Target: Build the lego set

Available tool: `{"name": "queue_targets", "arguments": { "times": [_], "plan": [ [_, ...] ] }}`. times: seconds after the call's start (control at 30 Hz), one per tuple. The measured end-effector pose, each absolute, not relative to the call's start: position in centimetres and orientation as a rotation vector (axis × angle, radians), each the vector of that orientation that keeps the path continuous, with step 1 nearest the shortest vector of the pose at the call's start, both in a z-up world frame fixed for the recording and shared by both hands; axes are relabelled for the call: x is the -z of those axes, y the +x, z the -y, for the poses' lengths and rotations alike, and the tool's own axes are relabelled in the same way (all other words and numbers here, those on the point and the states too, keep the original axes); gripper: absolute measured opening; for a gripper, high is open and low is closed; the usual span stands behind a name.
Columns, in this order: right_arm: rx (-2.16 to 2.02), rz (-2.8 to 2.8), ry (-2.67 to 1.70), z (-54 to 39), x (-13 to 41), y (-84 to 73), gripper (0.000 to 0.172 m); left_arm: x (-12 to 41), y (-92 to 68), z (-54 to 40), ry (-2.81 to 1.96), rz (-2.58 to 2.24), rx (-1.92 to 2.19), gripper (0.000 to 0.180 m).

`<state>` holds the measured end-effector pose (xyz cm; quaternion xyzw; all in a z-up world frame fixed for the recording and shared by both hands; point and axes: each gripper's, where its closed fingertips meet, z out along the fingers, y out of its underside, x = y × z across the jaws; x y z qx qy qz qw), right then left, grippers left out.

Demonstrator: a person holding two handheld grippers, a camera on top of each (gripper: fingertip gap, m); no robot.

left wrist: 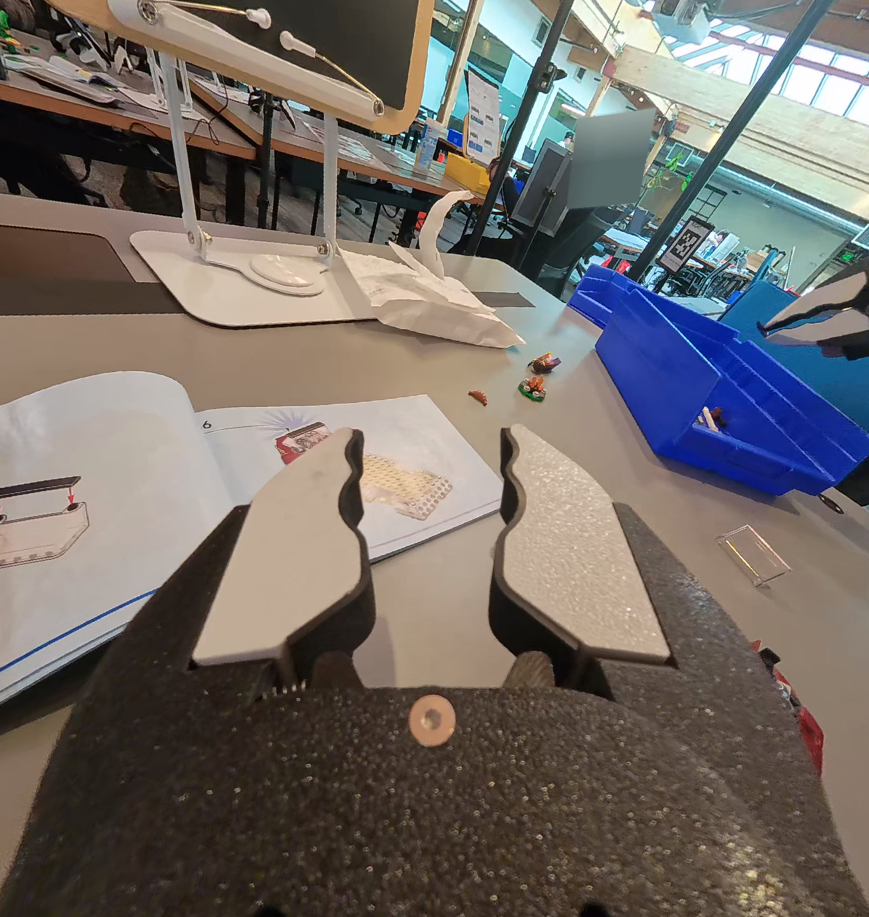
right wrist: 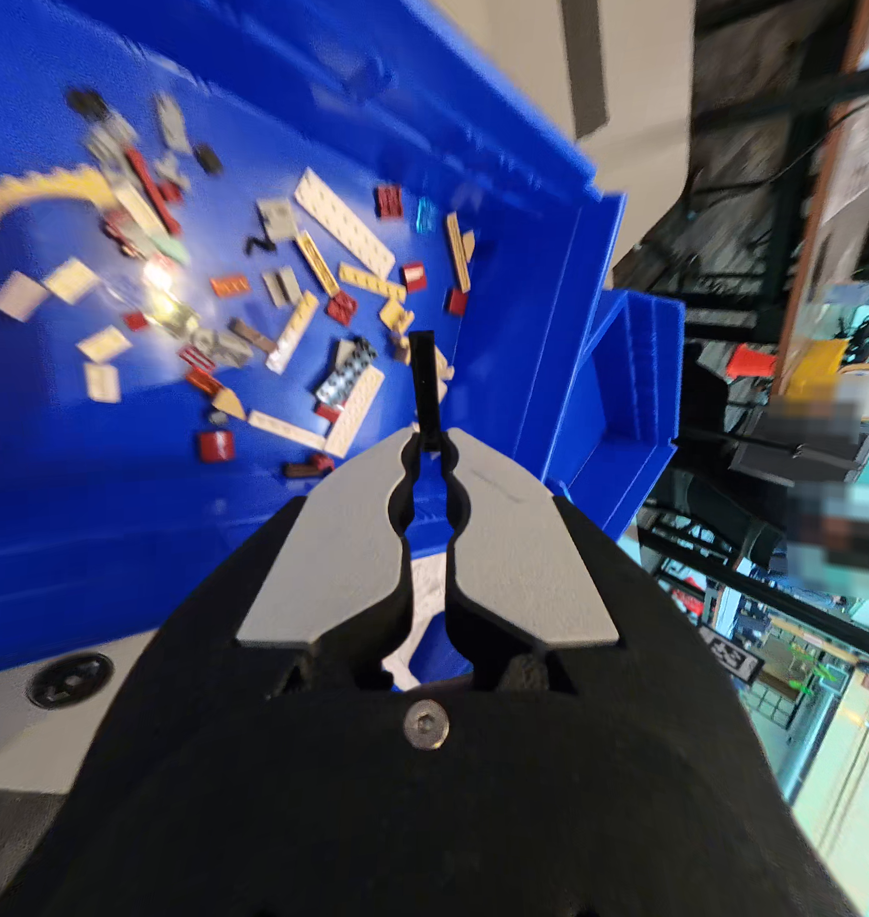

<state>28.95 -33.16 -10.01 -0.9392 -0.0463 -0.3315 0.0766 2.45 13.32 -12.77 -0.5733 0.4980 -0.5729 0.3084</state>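
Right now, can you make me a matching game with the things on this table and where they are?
Things:
1. black strip
2. open booklet
3. toy bricks
4. clear plastic piece

Places:
A. loose in the blue bin
B. under the open left gripper
C. pinched in the right gripper
D. alone on the grey table

Pairs: 1-C, 2-B, 3-A, 4-D

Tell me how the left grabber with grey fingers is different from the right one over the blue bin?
The left gripper has its fingers spread wide with nothing between them; the right gripper is nearly closed, pinching a thin black bar at its tips. The left one sits above the open instruction booklet on the grey table; the right one sits above the blue plastic bin of loose bricks. Both have grey fingers on black bodies.
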Motion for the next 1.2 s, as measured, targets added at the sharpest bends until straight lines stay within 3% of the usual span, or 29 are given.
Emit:
{"name": "queue_targets", "arguments": {
  "times": [0.37, 0.8, 1.2],
  "plan": [
    [0.827, 0.225, -2.316, 20.3, 9.7, 15.7, 0.007, 13.4, 2.7, -12.6, -1.513, -1.339, 1.494, 0.053],
    [0.458, 0.280, -2.368, 12.4, 18.6, 9.2, 0.007, 13.4, 2.7, -11.2, -1.506, -1.384, 1.536, 0.054],
    [0.846, 0.532, -2.080, 5.9, 17.2, 10.6, 0.007, 11.9, 1.7, -7.0, -1.332, -1.559, 1.736, 0.054]
  ]
}}
